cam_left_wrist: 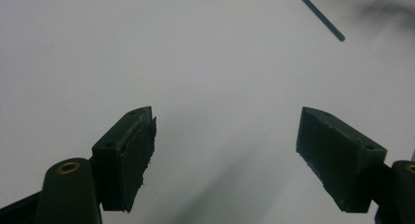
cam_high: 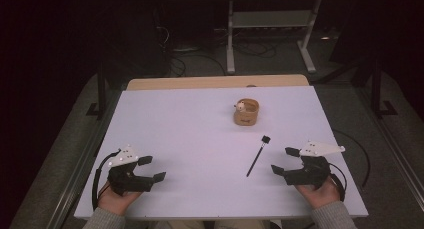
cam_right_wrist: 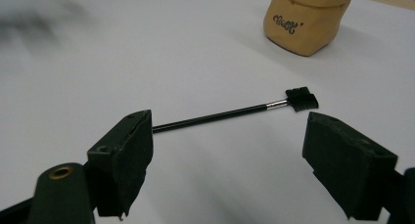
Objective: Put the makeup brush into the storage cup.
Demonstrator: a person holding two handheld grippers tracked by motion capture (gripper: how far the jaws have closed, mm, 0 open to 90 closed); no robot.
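White laminate covers the table (cam_high: 190, 139), and on it we see, from the high view, a thin black brush with a long straight handle and a small square bristle head (cam_high: 256, 157) lying flat, its head turned toward the far side and its handle end toward the near edge. It rests just left of the right gripper (cam_high: 284, 160) and well apart from the left gripper (cam_high: 152, 169), which sits near the table's near left corner. Beyond the brush stands a short round tan cup of wood-like material (cam_high: 246, 112); the high view lets us look into it and find a small pale object (cam_high: 240, 106) leaning against its rim, too small for us to identify. The right gripper view instead gives us the cup's (cam_right_wrist: 306, 21) outer wall with a curly dark printed mark on it, and the brush (cam_right_wrist: 235, 113) close up: a glossy black rod, a short silver collar, then a flat comb-like black head, lying ahead of the spread jaws with nothing between them. The left gripper view adds just the bare handle end of the brush (cam_left_wrist: 320, 16) at its upper edge, with its own jaws likewise released and wide apart over empty white surface.
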